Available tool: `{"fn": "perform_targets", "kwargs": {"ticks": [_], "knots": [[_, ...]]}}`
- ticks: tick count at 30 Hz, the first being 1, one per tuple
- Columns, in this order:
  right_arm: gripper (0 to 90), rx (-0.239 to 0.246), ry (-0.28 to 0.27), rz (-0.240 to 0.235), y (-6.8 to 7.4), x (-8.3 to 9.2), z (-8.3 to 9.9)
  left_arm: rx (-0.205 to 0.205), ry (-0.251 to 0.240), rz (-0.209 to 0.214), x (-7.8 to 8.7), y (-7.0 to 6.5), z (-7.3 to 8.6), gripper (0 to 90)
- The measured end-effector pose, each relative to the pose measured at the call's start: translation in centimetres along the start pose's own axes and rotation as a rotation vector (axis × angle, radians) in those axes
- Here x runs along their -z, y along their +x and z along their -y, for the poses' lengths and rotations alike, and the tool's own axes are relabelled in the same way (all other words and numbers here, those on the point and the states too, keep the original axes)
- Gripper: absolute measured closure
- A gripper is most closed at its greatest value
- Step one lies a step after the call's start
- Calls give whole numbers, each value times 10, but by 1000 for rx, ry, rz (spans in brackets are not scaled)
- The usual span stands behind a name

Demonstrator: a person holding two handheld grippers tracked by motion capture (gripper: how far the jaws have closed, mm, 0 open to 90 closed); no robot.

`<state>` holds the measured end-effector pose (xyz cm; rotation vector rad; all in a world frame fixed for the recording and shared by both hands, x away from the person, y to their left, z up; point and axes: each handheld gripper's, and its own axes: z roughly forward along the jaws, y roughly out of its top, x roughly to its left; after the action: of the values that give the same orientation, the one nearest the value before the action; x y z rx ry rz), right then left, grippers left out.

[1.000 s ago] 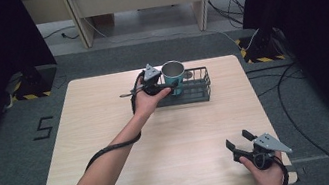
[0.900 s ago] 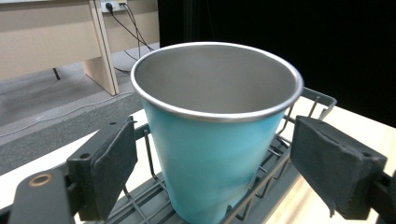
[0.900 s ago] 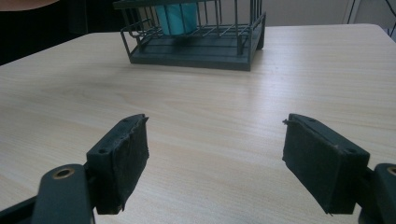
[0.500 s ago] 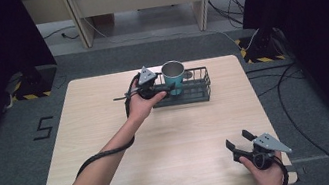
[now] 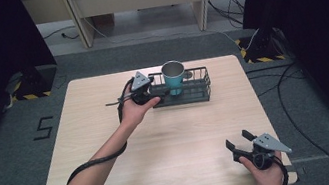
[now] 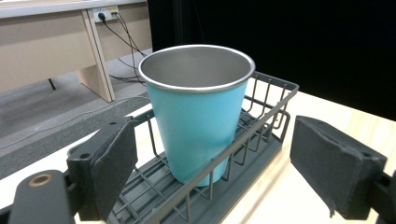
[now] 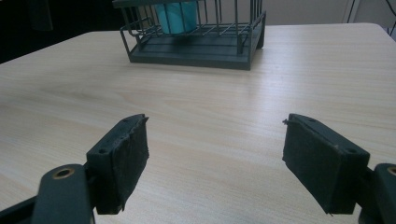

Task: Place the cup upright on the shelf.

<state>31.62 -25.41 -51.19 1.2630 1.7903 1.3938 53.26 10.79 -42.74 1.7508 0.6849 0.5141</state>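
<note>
Wood table (image 5: 111, 147): blue cup (image 5: 173, 77) upright, mouth up, in wire basket (image 5: 201, 92); left gripper (image 5: 160, 93) jaws apart beside it, right gripper (image 5: 239, 141) jaws apart, empty.

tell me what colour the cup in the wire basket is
The cup is light blue outside with a bare silver metal inside and rim, clearest in the left gripper view.

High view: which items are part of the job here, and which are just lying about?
In the job:
- blue cup, upright in the wire basket
- left gripper, jaws open, beside the cup
- right gripper, jaws open, near the table's front edge, holding nothing

Lying about:
- cables on the floor
- striped floor blocks
</note>
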Motion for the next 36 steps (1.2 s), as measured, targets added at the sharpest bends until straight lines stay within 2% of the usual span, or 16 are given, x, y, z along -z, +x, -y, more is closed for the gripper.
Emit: {"fn": "perform_targets", "kwargs": {"ticks": [6, 11, 22, 36], "knots": [[229, 2, 0, 0, 0, 0, 0, -11, -7, 11, 15, -4, 2, 142], [229, 3, -1, 0, 0, 0, 0, 2, -7, 12, 21, -4, 7, 142], [229, 4, -1, 1, 0, 0, 0, -2, -22, 15, 37, -6, 9, 142], [229, -1, 4, 2, 1, 0, 0, -3, -22, 3, 63, -2, 16, 143]]}}
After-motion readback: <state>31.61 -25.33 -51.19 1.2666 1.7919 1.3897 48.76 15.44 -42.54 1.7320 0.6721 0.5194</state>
